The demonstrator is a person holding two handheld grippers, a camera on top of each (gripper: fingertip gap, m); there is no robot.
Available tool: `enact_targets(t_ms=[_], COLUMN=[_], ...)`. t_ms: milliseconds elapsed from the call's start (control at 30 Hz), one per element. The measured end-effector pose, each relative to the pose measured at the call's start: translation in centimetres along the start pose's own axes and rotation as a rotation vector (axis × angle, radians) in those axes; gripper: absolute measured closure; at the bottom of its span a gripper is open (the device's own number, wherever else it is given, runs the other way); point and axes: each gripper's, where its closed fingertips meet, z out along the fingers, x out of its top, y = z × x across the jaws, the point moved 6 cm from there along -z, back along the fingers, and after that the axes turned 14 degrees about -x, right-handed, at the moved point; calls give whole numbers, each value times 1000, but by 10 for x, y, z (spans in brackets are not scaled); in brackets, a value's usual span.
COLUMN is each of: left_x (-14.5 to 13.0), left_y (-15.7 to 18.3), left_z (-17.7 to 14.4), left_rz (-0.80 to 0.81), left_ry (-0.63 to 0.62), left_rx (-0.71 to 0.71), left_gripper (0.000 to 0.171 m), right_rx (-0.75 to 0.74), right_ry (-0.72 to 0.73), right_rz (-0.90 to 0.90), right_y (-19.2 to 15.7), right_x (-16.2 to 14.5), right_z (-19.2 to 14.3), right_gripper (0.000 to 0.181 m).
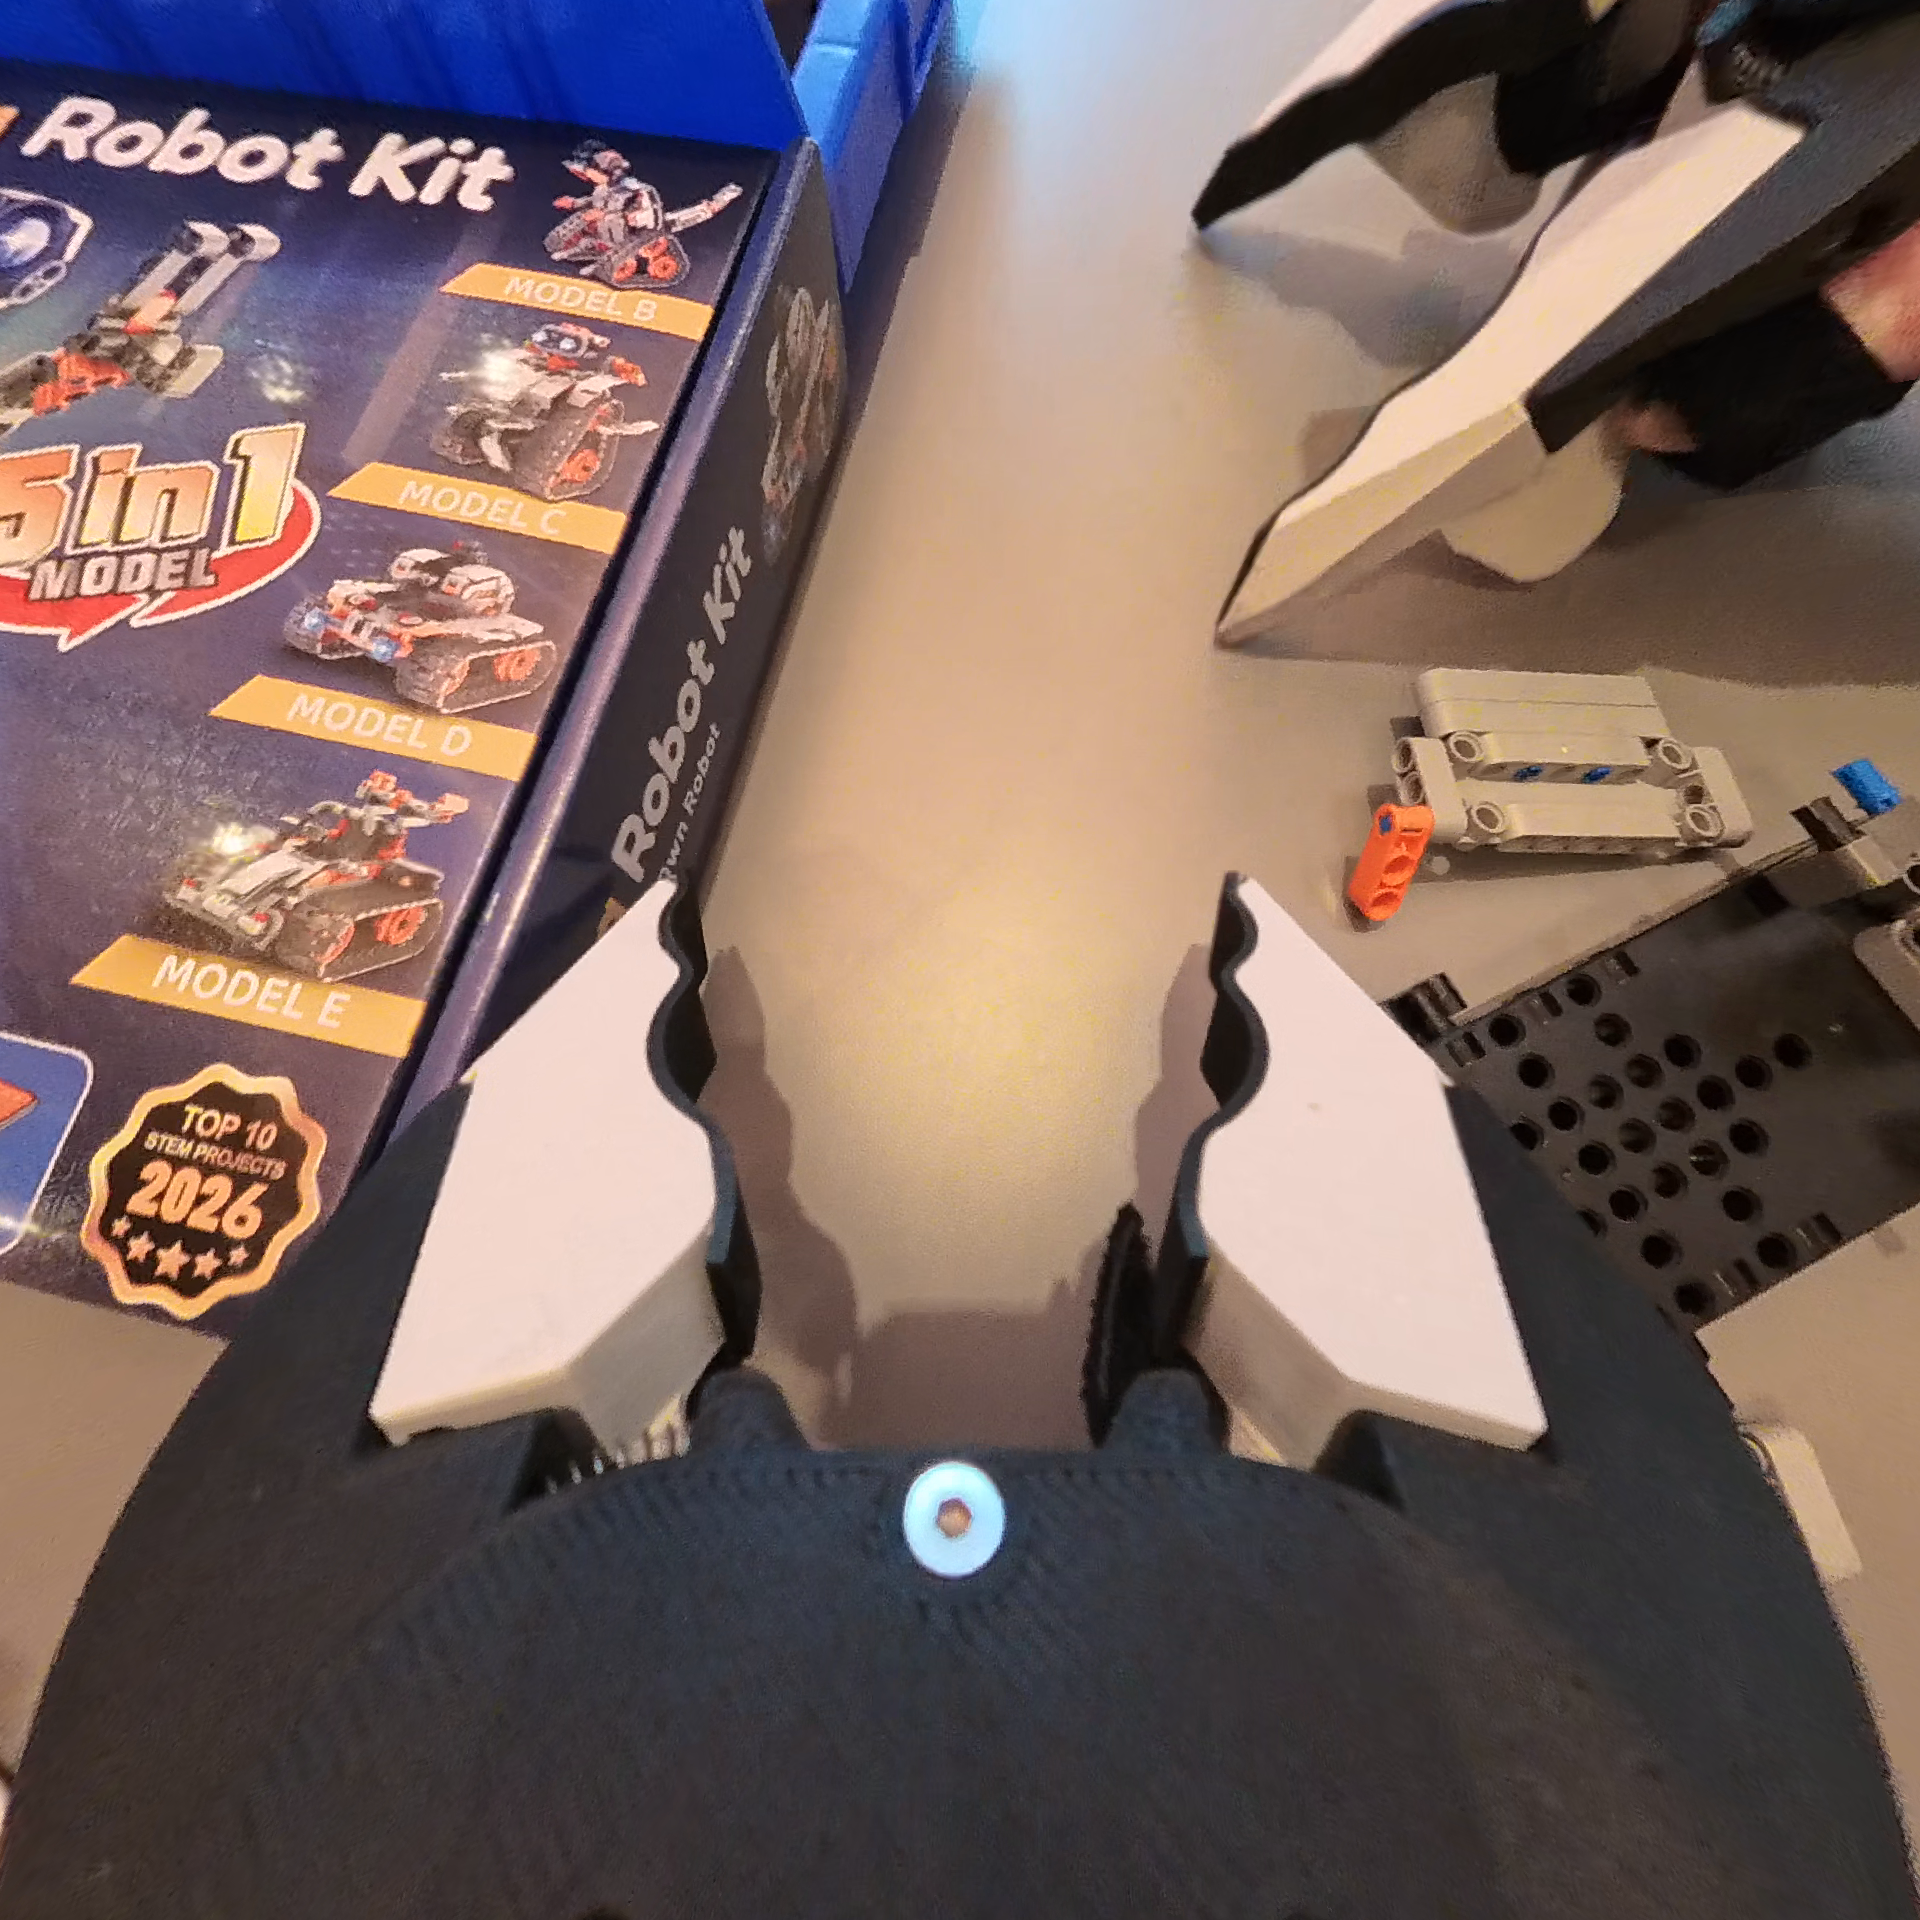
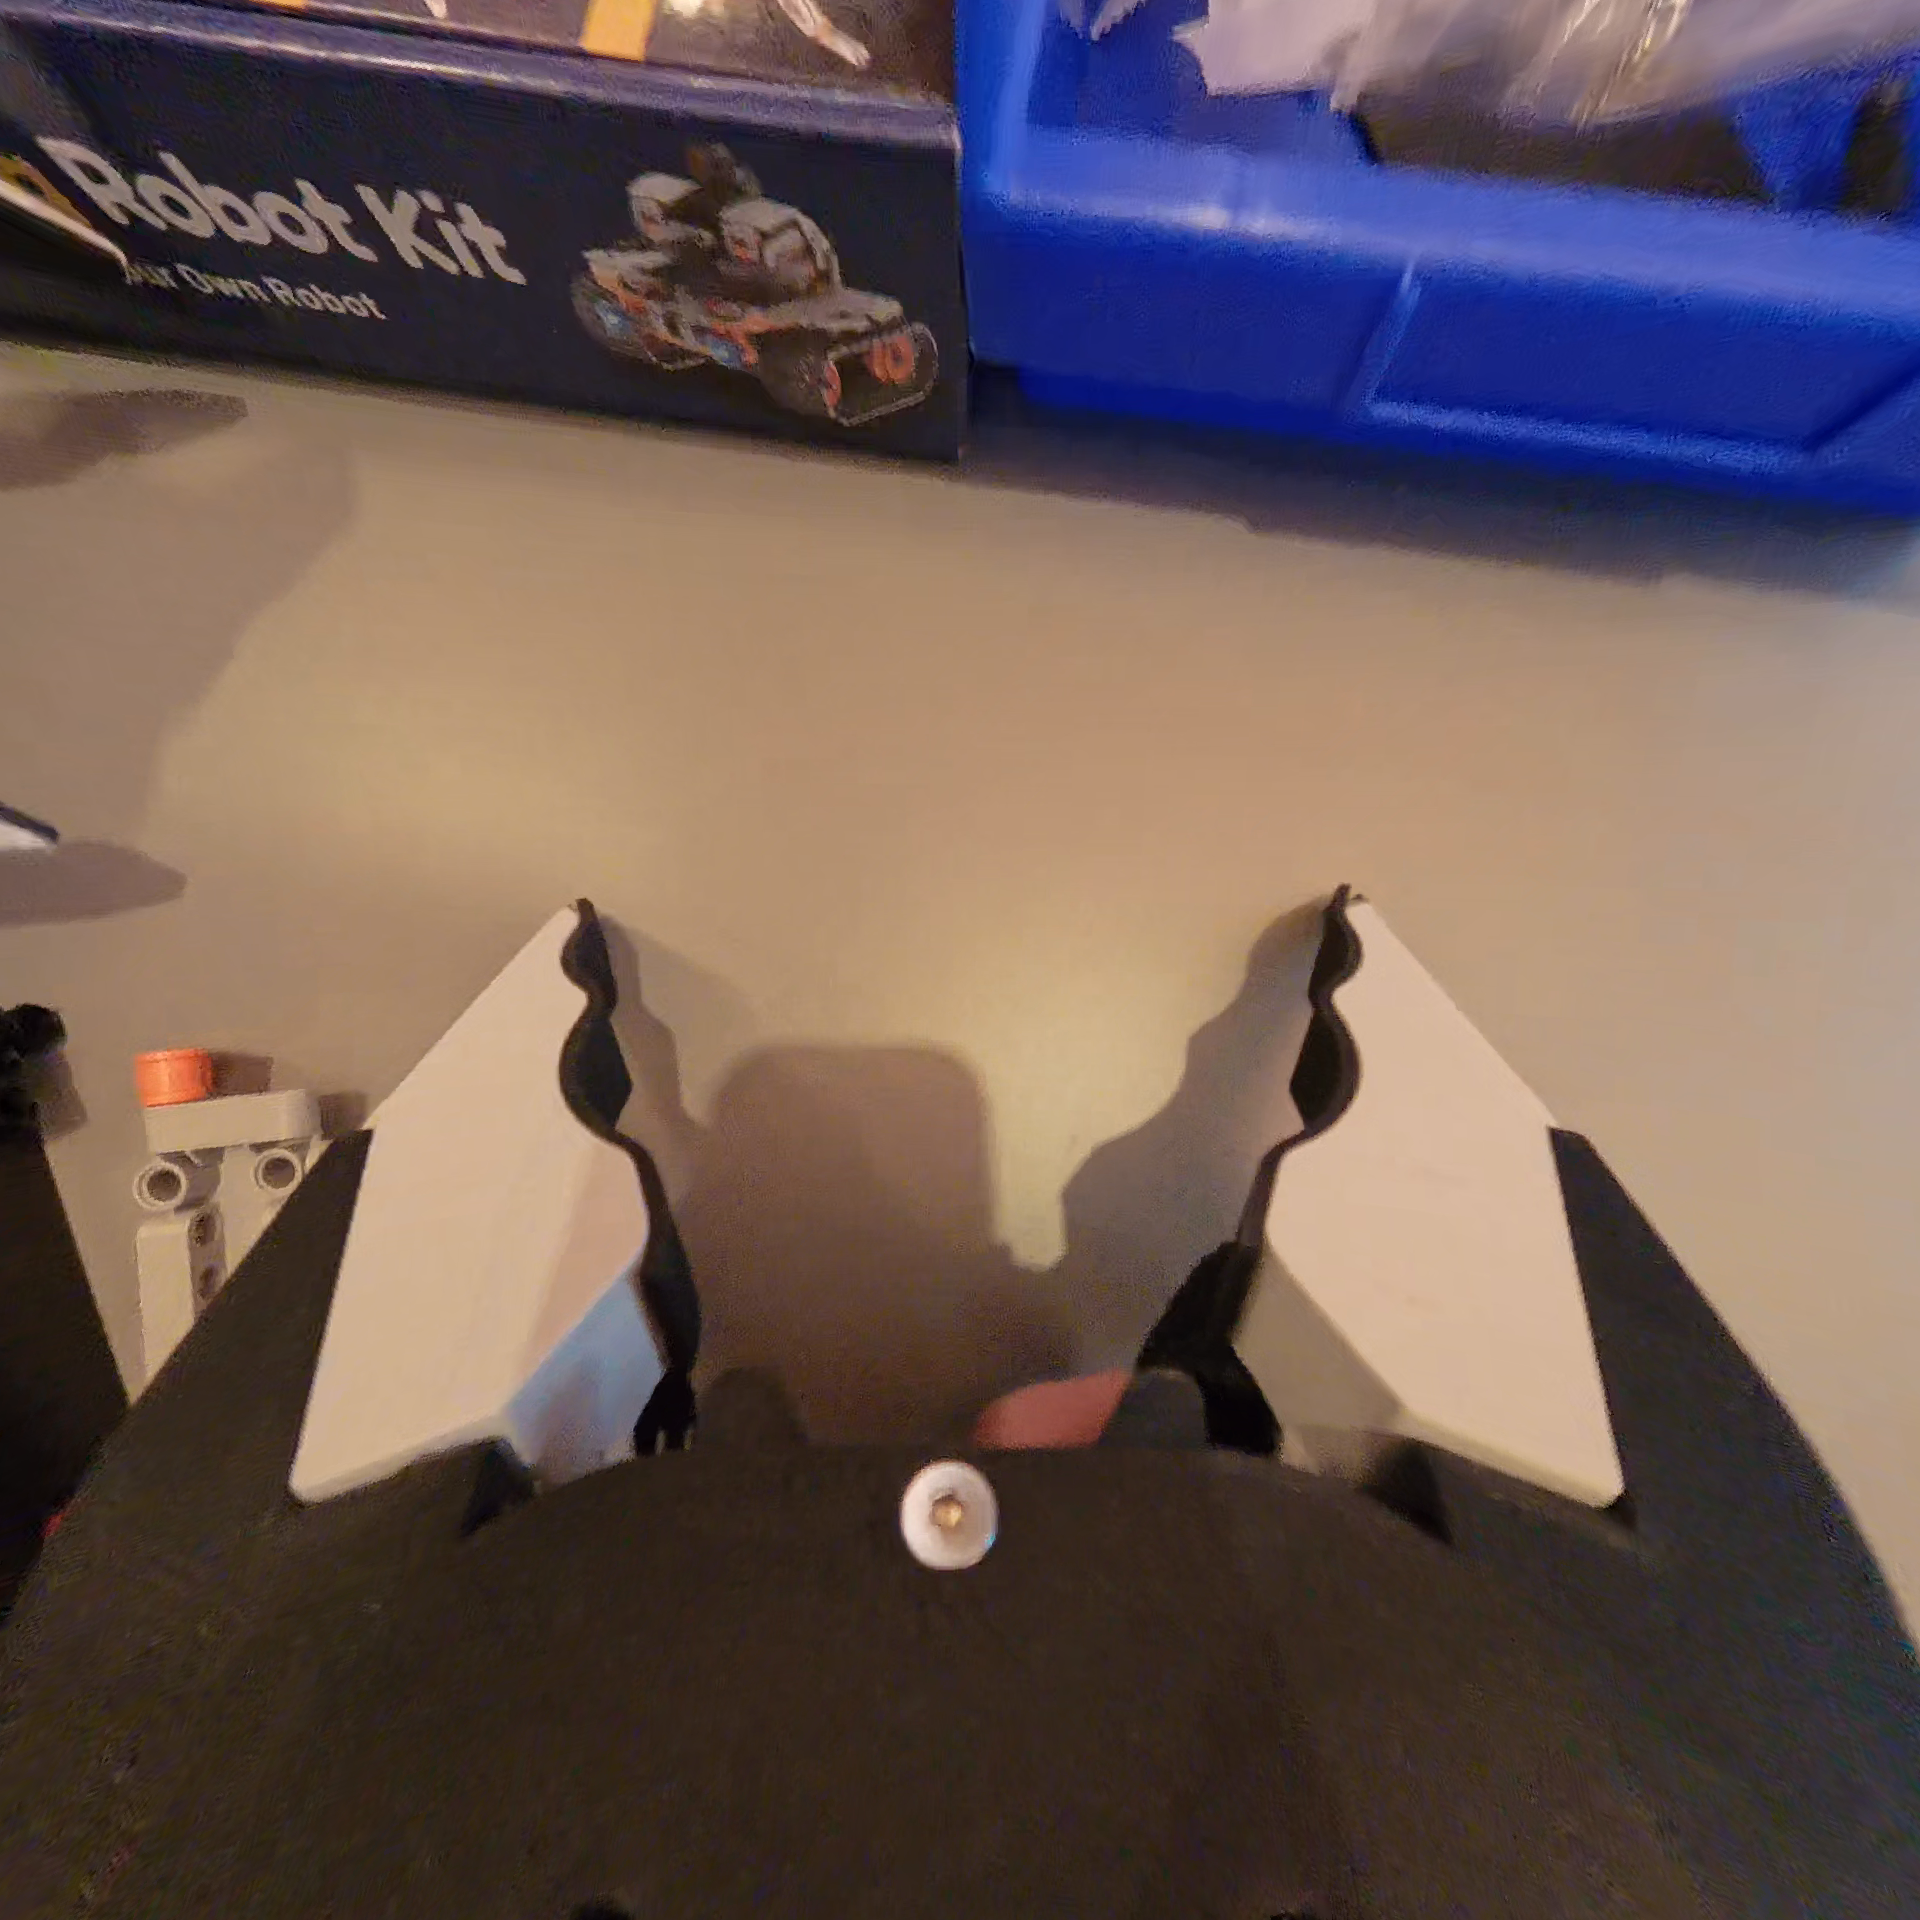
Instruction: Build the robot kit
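My left gripper is open and empty above the grey table, next to the dark blue kit box on its left. A small grey brick assembly with an orange connector lies to its right, beside a black perforated plate. My right gripper is open and empty over bare table. It also shows in the left wrist view, tips down near the grey assembly. The grey assembly with an orange piece lies at its lower left.
The kit box side and a blue plastic bin holding clear bags stand along the far edge of the table. The bin also shows behind the box in the left wrist view. A person's gloved hand holds the right gripper. The black perforated plate is closer to my left gripper, around 8 centimeters from its tips; the right tips are 12 centimeters off.
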Motion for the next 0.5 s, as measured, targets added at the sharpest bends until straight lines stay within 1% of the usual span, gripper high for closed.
enact_targets(t_ms=[67,133,167,200,233,267,367,500], left_x=[-2,-6,-7,-8,-8,-8,-11,-14], left_y=[1,1,1,1,1,1,2,3], left_z=[4,7,8,8,9,9,12,17], left_rz=[0,1,2,0,-2,-4,-4,-6], left_ry=[-14,-30,-37,-39,-38,-38,-53,-74], left_rx=[-4,0,1,-3,-6,-6,-10,-12], left_gripper=[71,70,69,69,68,68,68,64], right_rx=[-10,-20,-51,-106,-138,-145,-146,-204], right_ry=[18,-2,-1,2,3,-3,-27,-32], right_rz=[-6,23,40,72,104,127,155,156], right_y=[-1,-1,2,7,11,13,16,16], right_x=[0,-2,-2,-1,0,0,-2,-5], right_z=[-1,0,0,0,1,1,2,-4], right_gripper=[50,49,47,49,60,63,60,60])
